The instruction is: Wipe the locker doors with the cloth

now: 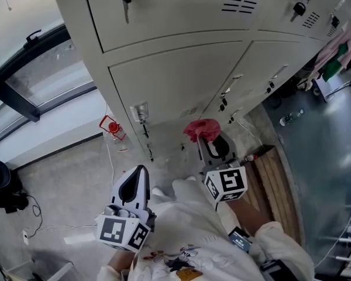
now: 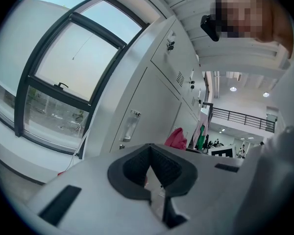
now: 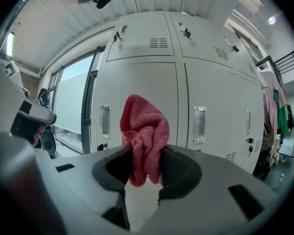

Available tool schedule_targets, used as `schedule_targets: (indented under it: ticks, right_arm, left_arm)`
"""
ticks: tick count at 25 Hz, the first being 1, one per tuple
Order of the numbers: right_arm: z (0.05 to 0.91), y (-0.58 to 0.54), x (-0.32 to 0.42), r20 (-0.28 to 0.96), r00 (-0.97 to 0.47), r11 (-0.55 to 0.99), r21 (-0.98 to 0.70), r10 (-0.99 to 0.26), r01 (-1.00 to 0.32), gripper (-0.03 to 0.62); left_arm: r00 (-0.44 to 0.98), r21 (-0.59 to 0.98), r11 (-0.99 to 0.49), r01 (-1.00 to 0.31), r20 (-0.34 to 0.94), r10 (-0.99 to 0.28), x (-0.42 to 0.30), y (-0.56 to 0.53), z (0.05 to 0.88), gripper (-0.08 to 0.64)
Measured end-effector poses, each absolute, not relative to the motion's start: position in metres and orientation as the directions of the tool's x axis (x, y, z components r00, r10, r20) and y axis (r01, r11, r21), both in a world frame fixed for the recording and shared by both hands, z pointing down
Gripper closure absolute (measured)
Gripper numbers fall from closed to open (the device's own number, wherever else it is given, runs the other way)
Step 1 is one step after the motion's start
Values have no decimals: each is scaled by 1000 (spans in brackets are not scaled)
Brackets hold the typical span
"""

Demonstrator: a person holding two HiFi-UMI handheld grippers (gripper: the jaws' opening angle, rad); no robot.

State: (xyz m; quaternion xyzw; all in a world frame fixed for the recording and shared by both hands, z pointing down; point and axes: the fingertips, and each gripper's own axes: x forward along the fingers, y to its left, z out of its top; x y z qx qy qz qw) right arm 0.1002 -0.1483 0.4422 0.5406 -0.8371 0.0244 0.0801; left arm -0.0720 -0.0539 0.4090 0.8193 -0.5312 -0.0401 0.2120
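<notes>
One soft, light cloth [image 3: 144, 126] hung pinched mid-bunch in your right hand-held gripper [image 3: 146, 161]; left hand-held gripper [image 2: 153, 169] was closed on nothing.

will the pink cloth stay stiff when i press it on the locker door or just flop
Likely floppy: the cloth bunches in soft folds above the right gripper and hangs limp between its jaws. Probably light, since a pinch holds it. Its nubby weave should grip the door rather than slide.
</notes>
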Motion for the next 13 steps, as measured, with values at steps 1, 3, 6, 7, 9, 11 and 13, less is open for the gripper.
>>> schedule_targets:
  ticks: [1,3,6,7,9,11,13]
  right_arm:
    - [440,-146,101,158,-408,418,40,-899,-907,453]
    - [437,-142,103,152,-410,419,31,-899,-907,453]
    - [432,-137,108,143,-406,413,22,-903,-910,453]
    - [432,-136,109,141,-406,412,17,-903,-911,453]
    - [431,-133,108,139,-407,412,6,-903,-911,453]
    - [430,-130,107,140,-411,414,-2,-901,-910,454]
    - [428,-125,104,139,-416,419,-7,-899,-908,453]
  left_arm:
    - [432,389,-345,-854,160,-888,-72,-53,409,557]
    - [428,388,-343,-856,157,-890,-73,-51,408,557]
    - [423,388,-339,-857,153,-893,-74,-49,406,557]
    - [422,387,-339,-857,152,-894,-74,-48,406,557]
    - [422,387,-339,-858,153,-894,-73,-46,407,557]
    - [422,387,-338,-858,155,-893,-72,-44,407,557]
    - [422,386,-337,-859,157,-893,-72,-42,406,557]
